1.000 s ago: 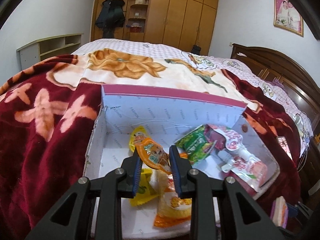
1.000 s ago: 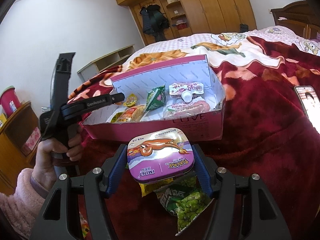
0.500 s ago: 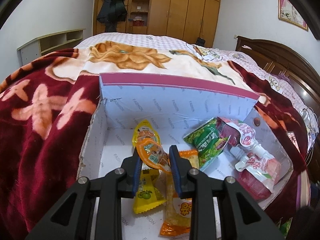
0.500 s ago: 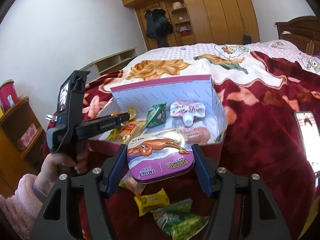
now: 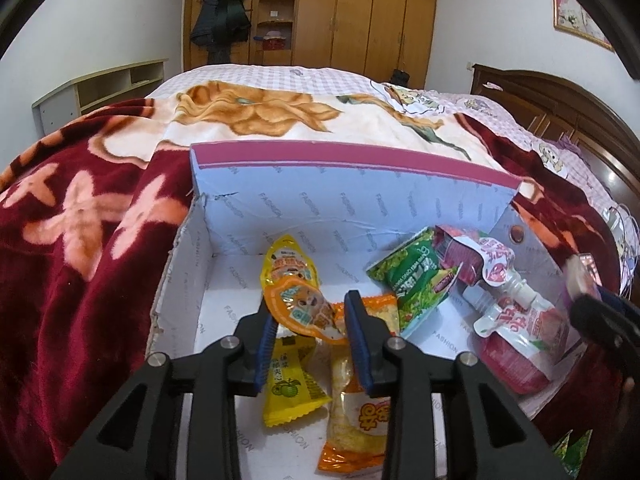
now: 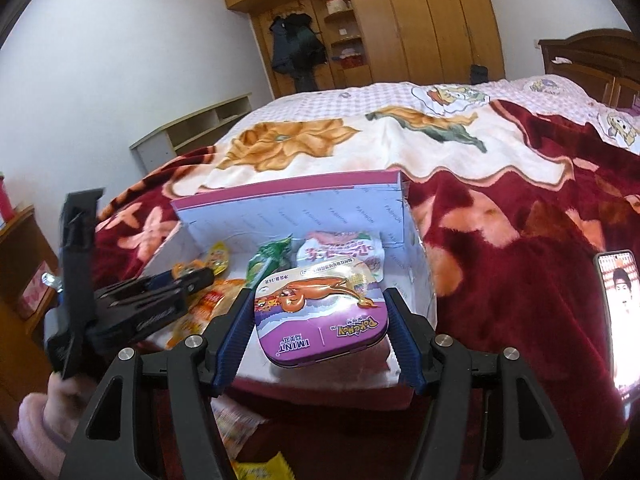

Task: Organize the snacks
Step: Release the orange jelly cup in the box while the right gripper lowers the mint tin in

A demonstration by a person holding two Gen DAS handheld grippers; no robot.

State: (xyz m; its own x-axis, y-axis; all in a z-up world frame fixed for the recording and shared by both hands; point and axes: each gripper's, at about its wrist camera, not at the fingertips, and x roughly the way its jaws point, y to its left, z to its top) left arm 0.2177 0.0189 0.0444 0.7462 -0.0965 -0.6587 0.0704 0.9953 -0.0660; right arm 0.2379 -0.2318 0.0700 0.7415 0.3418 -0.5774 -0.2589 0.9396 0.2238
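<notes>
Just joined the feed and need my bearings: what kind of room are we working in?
Most likely a home bedroom. The box of snacks sits on a bed covered by a red floral blanket, with a dark wooden headboard at the right and a tall wooden wardrobe along the far wall.

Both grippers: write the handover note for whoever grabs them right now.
Left gripper: over the box, jaws just opening, orange snack pouch between them, not yet dropped.
Right gripper: shut on the purple mint tin, at the box's near edge.
Done: several snacks already in the box.
Left: release the pouch, set the tin inside, then collect the loose packets in front of the box.
</notes>
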